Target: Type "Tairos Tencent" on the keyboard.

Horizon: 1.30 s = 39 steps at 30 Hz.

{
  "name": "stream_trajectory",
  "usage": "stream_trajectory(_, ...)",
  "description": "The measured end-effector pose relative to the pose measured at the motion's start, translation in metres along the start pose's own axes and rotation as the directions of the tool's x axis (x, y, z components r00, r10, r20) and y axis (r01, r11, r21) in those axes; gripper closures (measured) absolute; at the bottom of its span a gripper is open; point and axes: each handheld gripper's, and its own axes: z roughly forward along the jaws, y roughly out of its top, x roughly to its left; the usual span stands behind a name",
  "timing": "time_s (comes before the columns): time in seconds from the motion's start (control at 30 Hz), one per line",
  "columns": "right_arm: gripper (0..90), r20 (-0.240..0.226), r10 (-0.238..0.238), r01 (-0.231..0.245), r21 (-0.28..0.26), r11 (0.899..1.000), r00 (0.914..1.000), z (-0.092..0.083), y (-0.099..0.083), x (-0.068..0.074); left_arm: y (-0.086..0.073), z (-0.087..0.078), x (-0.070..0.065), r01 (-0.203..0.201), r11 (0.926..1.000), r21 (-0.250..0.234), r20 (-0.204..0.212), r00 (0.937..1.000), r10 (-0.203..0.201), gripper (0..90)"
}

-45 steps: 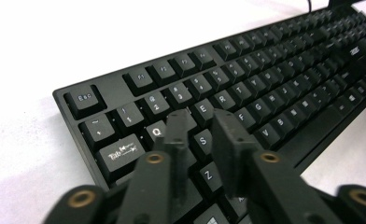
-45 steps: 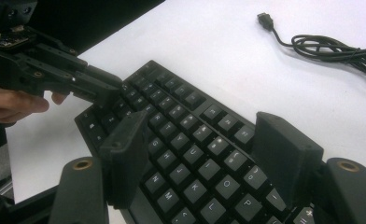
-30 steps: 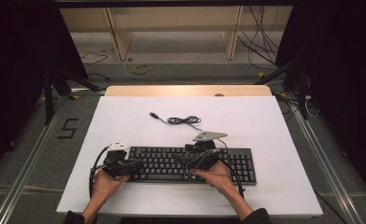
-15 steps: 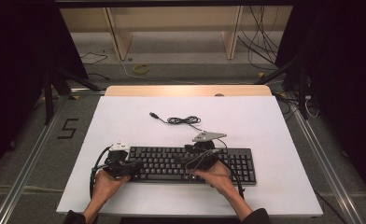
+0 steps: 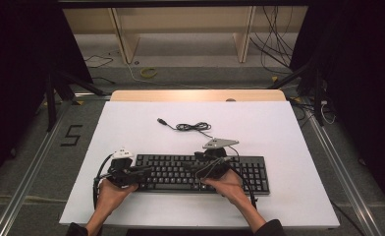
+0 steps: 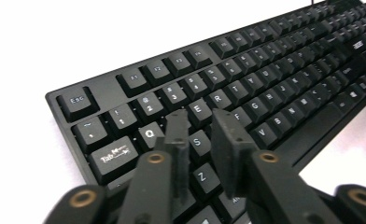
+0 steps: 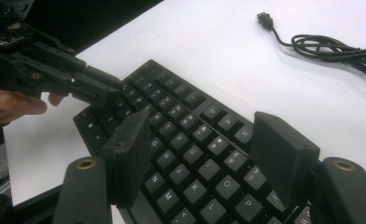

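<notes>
A black keyboard (image 5: 249, 172) (image 6: 265, 70) (image 7: 186, 130) lies across the near part of the white table (image 5: 279, 128). My left gripper (image 5: 144, 171) (image 6: 200, 116) hovers low over the keyboard's left end, near the W and S keys. Its jaws have just been opening and now stand a narrow gap apart with nothing between them. My right gripper (image 5: 190, 169) (image 7: 202, 123) is over the middle keys, pointing left, open wide and empty. The right gripper view also shows the left gripper (image 7: 109, 95) and the hand holding it.
The keyboard's coiled black USB cable (image 5: 190, 127) (image 7: 330, 46) lies loose on the table behind it, plug (image 7: 264, 18) toward the left. A wooden strip (image 5: 195, 95) edges the table's far side. Dark stands and floor cables surround the table.
</notes>
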Motion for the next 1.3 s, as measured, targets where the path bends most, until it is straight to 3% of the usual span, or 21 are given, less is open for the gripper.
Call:
stream_trajectory(0.5,53.1,0.01,-0.009,0.009,0.028,1.0,0.9999,0.004,-0.001,-0.001,0.0,-0.004,-0.004,0.028,0.9974,-0.066,0.041,0.9988,-0.025,40.2)
stream_trajectory(0.93,73.9,0.023,-0.019,0.017,0.067,0.998,0.9995,0.011,-0.002,-0.002,-0.002,-0.009,-0.005,0.033,0.9947,-0.097,0.05,0.9984,-0.028,34.4)
stream_trajectory(1.3,86.6,0.028,-0.021,0.018,0.099,0.995,0.9994,0.018,-0.003,-0.003,-0.002,-0.011,-0.006,0.029,0.9932,-0.113,0.056,0.9982,-0.022,32.1)
